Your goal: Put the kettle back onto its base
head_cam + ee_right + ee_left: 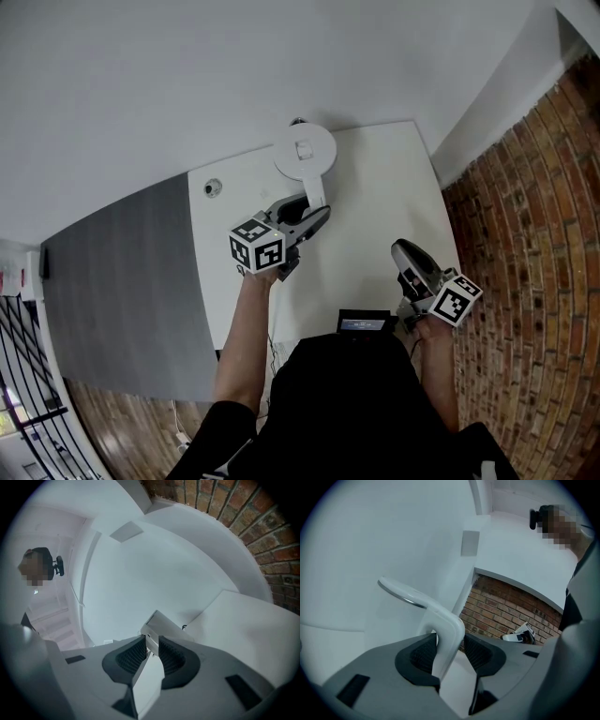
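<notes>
The white kettle (305,150) stands at the back of the white table (375,187); in the head view I look down on its round lid. Its handle (316,192) runs toward me into my left gripper (314,217). In the left gripper view the white handle (446,634) sits between the dark pads (419,656) and my left gripper (450,651) is shut on it. No base shows apart from the kettle; the lid hides what is under it. My right gripper (405,251) hovers at the table's front right, level, and in its own view my right gripper (150,648) is slightly open with nothing in it.
A small round grey thing (214,187) lies near the table's back left corner. A brick wall (525,234) runs along the right and a grey surface (122,281) lies left of the table. A white wall rises behind the kettle.
</notes>
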Available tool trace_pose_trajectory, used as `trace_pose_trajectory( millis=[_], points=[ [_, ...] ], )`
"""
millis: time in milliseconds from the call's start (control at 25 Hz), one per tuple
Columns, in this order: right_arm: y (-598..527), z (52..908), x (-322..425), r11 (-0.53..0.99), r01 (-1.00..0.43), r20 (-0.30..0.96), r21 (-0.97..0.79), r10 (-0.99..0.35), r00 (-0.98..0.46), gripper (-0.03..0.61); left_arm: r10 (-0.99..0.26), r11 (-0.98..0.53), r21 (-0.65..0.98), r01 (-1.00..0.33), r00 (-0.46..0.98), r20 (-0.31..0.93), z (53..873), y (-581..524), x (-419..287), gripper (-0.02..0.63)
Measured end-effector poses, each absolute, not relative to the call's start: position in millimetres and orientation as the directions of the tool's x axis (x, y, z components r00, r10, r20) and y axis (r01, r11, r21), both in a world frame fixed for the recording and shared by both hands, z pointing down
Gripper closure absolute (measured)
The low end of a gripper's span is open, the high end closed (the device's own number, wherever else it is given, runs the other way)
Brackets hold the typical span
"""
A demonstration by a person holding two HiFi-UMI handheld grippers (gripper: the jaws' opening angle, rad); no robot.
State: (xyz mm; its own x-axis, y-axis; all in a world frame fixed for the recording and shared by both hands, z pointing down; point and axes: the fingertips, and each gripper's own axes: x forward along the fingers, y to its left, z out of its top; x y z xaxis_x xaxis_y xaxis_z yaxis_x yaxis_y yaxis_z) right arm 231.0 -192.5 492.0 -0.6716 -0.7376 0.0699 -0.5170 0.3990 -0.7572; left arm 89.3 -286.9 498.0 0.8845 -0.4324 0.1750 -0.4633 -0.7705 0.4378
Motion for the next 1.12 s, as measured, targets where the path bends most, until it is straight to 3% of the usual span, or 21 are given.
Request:
trace_pose_trajectory(
  millis=[1120],
  points=[
    [-195.3,498.3,227.3,0.384,-0.530,0.088,-0.756,-0.742,-0.664,0.489,-0.400,-0.793,0.443,-0.419,0.906,0.142,497.6,-285.3,84.7,0.417]
  ],
)
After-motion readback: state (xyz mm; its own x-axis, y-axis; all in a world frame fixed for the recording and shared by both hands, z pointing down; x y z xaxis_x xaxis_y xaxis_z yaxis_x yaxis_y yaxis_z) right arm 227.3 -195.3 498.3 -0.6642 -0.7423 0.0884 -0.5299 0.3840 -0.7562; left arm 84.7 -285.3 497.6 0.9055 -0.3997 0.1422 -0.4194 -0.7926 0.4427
